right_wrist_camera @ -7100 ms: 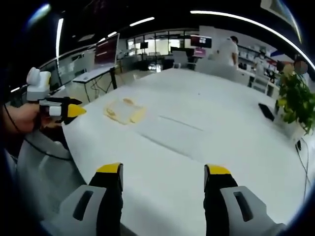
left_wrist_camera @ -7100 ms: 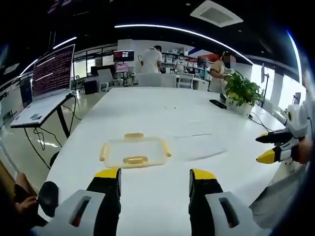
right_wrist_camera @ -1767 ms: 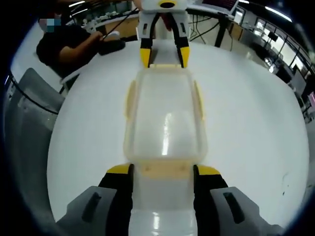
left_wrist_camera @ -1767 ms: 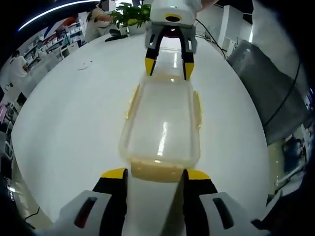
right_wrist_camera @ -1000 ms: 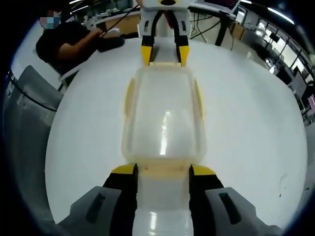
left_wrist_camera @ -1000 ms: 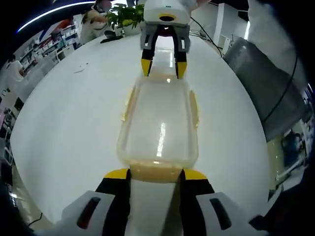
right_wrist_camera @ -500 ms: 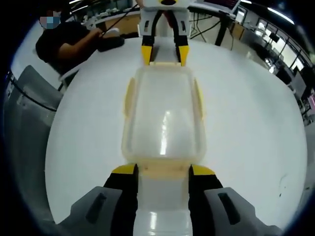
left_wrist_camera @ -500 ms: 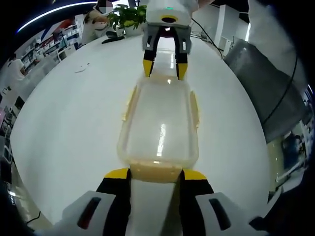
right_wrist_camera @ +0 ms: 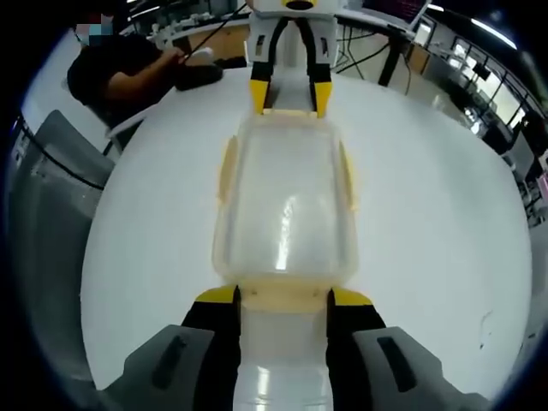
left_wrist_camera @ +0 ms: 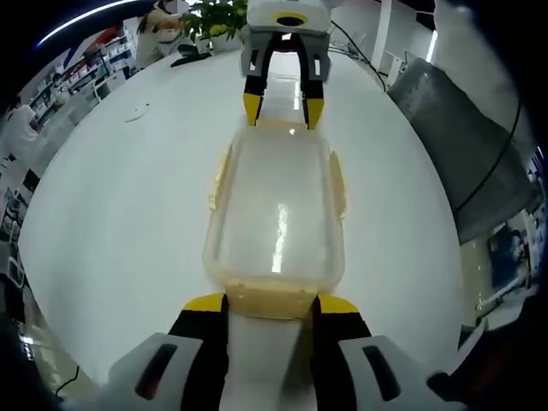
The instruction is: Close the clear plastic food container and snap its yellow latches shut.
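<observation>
White office surface (left_wrist_camera: 111,197), with clear container (left_wrist_camera: 274,214) lying lengthwise between facing tools: left tool (left_wrist_camera: 270,301) clamping near end latch (left_wrist_camera: 270,300), right tool (right_wrist_camera: 282,297) gripping opposite latch (right_wrist_camera: 282,295).

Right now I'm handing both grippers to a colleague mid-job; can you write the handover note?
Left gripper: jaws straddle the near end latch of the clear container, around it.
Right gripper: the same at the opposite end latch.
Container: flat on the white table, lid on, between the grippers.
Done: lid placed. Whether the end latches are snapped can't be told.
Left: check them, then the yellow side latches.
</observation>
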A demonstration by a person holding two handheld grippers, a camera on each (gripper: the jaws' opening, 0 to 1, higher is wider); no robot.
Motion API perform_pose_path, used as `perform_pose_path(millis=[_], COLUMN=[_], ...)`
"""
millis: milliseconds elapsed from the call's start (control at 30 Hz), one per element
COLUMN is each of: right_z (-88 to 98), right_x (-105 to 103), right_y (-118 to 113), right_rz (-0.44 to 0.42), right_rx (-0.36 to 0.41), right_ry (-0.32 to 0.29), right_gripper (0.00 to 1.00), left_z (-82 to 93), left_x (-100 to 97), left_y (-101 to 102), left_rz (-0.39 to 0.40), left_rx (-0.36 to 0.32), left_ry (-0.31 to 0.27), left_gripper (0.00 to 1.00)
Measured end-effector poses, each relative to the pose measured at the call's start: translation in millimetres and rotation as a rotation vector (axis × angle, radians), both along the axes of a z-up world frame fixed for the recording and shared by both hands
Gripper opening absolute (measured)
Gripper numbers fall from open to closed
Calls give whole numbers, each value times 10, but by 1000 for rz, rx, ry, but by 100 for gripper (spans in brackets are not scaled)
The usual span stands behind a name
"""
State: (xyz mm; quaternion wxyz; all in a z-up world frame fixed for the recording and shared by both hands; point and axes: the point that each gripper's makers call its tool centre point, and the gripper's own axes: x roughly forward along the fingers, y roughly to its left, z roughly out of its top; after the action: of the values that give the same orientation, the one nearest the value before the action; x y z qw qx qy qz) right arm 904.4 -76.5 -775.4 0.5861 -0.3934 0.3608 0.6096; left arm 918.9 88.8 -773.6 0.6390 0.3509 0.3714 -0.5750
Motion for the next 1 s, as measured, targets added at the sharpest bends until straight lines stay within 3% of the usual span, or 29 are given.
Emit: perform_pose_path(millis=[67,233,500,1000], right_z=[-1,234,552,868], right_x=[18,-25,-120,-233], right_y=[7,-10,-105,-550], right_rz=[1,6,32,40], right_rx=[7,24,40,16], right_ry=[3,-1,-1,-10], right_gripper=[35,35,35,35], left_z=[116,362,722,1096], left_x=[-2,-23,-224,-429], left_y=[-1,5,-180,-641], left_rz=[9,23,40,43], left_rx=[-1,2,11,-9], left_ry=[0,-9,-28,-45], left_gripper=[31,31,31,31])
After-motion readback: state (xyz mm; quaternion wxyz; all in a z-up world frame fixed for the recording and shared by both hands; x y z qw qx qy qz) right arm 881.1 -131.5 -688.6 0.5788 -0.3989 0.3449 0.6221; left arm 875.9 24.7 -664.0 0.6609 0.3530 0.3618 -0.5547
